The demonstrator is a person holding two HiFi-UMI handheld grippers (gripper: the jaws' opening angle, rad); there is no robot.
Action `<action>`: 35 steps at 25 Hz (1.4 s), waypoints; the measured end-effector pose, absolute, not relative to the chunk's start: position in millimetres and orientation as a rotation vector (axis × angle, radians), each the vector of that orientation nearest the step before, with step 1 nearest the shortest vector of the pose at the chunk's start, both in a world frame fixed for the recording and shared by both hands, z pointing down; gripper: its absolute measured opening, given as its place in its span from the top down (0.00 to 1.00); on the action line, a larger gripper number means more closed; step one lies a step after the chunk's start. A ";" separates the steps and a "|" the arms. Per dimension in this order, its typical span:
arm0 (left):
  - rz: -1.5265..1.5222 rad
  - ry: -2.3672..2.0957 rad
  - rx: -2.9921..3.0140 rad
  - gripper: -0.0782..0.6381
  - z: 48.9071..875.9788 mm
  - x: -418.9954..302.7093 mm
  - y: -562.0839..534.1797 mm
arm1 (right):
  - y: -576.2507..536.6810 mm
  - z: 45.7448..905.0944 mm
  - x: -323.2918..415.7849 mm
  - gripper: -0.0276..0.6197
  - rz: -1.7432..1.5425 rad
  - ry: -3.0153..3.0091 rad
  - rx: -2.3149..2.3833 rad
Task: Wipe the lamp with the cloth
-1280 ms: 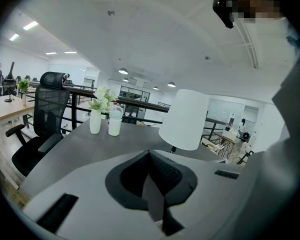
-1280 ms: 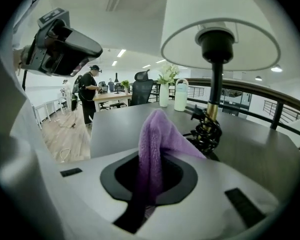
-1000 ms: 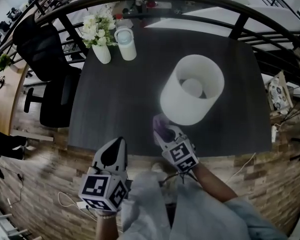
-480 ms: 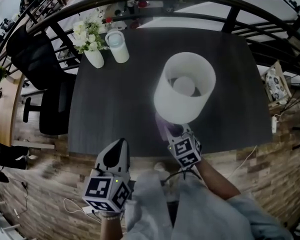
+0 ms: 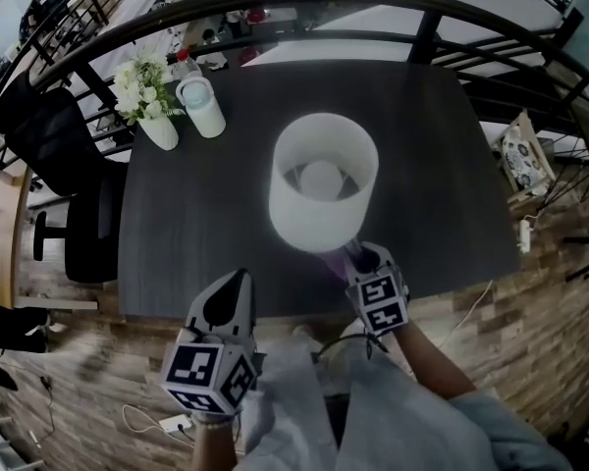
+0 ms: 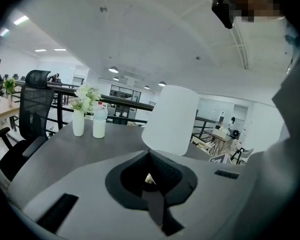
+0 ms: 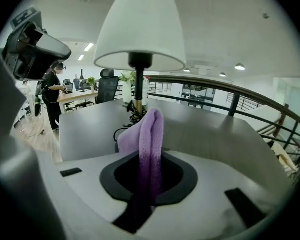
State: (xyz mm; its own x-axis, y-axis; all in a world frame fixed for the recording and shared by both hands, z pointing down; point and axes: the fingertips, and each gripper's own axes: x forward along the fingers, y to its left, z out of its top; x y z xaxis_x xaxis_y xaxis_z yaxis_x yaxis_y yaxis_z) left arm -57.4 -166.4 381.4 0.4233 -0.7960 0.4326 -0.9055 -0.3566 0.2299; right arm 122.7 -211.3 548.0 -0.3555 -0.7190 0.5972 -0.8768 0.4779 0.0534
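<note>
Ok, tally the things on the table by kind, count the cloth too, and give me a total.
lamp: 1
vase of white flowers: 1
white bottle: 1
purple cloth: 1, clamped in the right gripper
Total: 4

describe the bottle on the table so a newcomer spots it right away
On the dark table, look to the far left corner, beyond the white lamp. Two things stand side by side there: a vase of white flowers and, to its right, the bottle, a plain pale cylinder with no flowers.
</note>
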 end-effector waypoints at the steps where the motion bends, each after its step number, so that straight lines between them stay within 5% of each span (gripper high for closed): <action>1: 0.343 -1.442 2.256 0.89 381.0 -54.3 -167.6 | -210.4 545.5 130.8 0.88 0.384 -2.163 1.335; 22: 0.324 -1.525 2.251 0.89 364.6 -21.3 -185.0 | -218.9 395.3 188.1 0.88 0.301 -2.352 1.472; 35: 0.303 -1.599 2.223 0.89 356.5 -27.8 -196.3 | -228.7 375.0 183.5 0.88 0.260 -2.428 1.452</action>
State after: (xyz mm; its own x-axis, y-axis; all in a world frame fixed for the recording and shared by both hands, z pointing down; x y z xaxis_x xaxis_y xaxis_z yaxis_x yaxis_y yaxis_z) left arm -27.8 -196.3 356.5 0.3279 -0.8606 0.3897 -0.9435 -0.2776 0.1808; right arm 183.5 -228.7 375.0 -0.4447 -0.8268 0.3445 -0.8810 0.4730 -0.0020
